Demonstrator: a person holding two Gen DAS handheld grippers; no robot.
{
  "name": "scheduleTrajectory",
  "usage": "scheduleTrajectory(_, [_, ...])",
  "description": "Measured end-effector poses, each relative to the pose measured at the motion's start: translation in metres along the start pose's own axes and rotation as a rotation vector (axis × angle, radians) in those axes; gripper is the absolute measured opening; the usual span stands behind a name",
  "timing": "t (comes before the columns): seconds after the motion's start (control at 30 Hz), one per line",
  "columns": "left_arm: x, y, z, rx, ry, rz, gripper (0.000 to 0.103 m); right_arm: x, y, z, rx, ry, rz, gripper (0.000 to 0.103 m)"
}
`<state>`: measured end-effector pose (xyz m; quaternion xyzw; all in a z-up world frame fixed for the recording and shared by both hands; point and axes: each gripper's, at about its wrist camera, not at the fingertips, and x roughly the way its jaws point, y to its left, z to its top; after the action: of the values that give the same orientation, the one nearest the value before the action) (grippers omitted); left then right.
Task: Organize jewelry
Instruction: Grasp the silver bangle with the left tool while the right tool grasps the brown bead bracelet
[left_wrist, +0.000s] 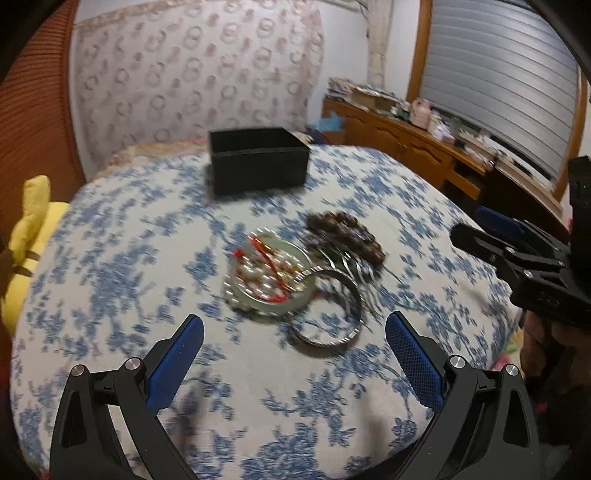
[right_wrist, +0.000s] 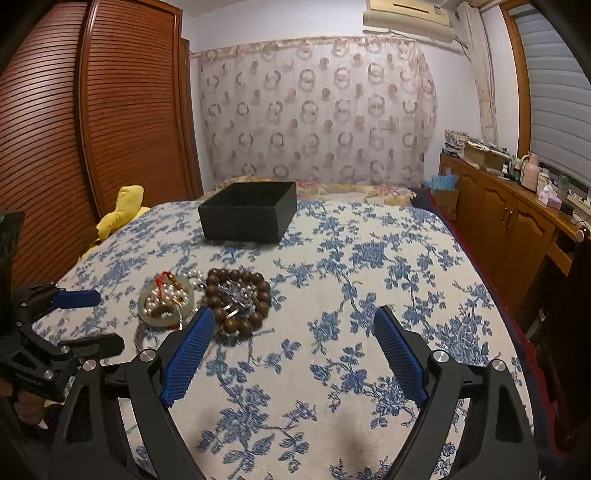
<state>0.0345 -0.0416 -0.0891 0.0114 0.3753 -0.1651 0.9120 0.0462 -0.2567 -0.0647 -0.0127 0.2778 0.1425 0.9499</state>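
Note:
A heap of jewelry lies on a blue-flowered bedspread (left_wrist: 110, 266). In it are a pale bangle holding pearls and a red cord (left_wrist: 266, 275), a silver bangle (left_wrist: 327, 314) and a brown wooden bead bracelet (left_wrist: 349, 236). My left gripper (left_wrist: 295, 319) is open just short of the heap, with the silver bangle's near edge between its blue pads, untouched. From the right wrist, the bead bracelet (right_wrist: 238, 299) and the pearl bangle (right_wrist: 166, 301) lie left of the open, empty right gripper (right_wrist: 295, 313). An open black box (left_wrist: 258, 158) (right_wrist: 247, 212) stands beyond the heap.
A yellow plush toy (left_wrist: 29, 229) (right_wrist: 122, 210) rests at the bed's left edge. A slatted wooden wardrobe (right_wrist: 92, 110) stands to the left. A cluttered wooden cabinet (right_wrist: 498, 214) runs along the right. A patterned curtain (right_wrist: 317, 107) hangs behind the bed.

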Motion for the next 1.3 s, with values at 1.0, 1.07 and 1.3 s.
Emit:
scheduleTrajectory(1.0, [0.015,0.000,0.003,-0.018,0.022,-0.072,0.053,0.007,-0.002,-0.007,-0.005,0.013,-0.009,0.090])
scheduleTrajectory(1.07, [0.012,0.000,0.004,-0.018,0.013,-0.071,0.053,0.009,0.000,-0.007,-0.011,0.018,-0.003,0.090])
scheduleTrajectory(1.3, [0.002,0.004,0.004,-0.019,-0.032,-0.069,0.052,0.024,0.009,-0.002,-0.039,0.059,0.065,0.084])
